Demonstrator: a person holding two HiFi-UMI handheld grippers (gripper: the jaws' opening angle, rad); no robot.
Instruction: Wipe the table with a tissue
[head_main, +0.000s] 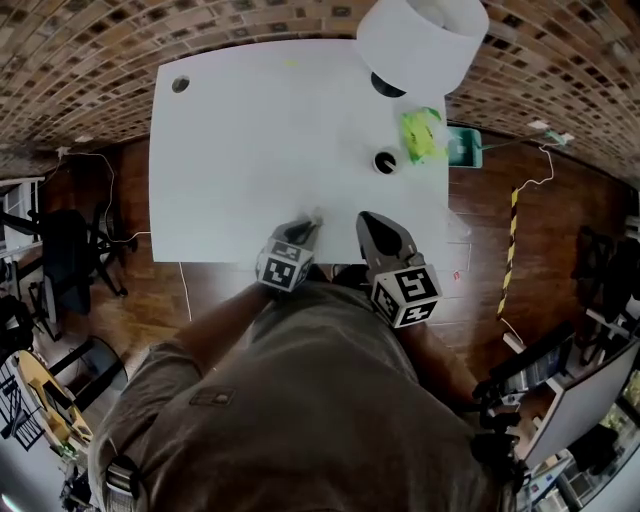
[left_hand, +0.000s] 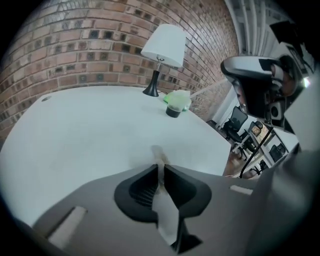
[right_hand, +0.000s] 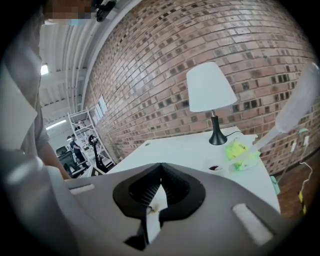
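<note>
Two grippers sit at the near edge of the white table (head_main: 250, 150), close beside each other. The left gripper (head_main: 308, 226) has its jaws clamped on the tissue (head_main: 315, 216). In the left gripper view (left_hand: 161, 168) a thin crumpled strip of it (left_hand: 159, 153) pokes out past the tips and rests on the table top (left_hand: 75, 135), and more of it runs back between the pads. The right gripper (head_main: 372, 222) is just to the right, tilted down over the table edge. In its own view (right_hand: 161, 167) the tips meet; a pale sliver shows in the gap behind them, and I cannot tell what that sliver is.

Only one open container is on the table: a small round dark cup (head_main: 385, 161), well apart from the grippers toward the far right. Its inside is plain black from above (the contents cannot be made out). The left gripper view shows it as a low dark pot (left_hand: 173, 111); the right gripper view shows only its dark mouth (right_hand: 216, 168).

Just behind the cup lies a bright green packet (head_main: 420, 133), soft and crinkled (left_hand: 179, 97), lying flat rather than upright (right_hand: 237, 150). A lamp with a white shade (head_main: 422, 40) and a black foot stands beyond it, at the far right corner (left_hand: 163, 45) against the brick wall (right_hand: 210, 90). A small round hole (head_main: 180, 84) marks the far left corner.
</note>
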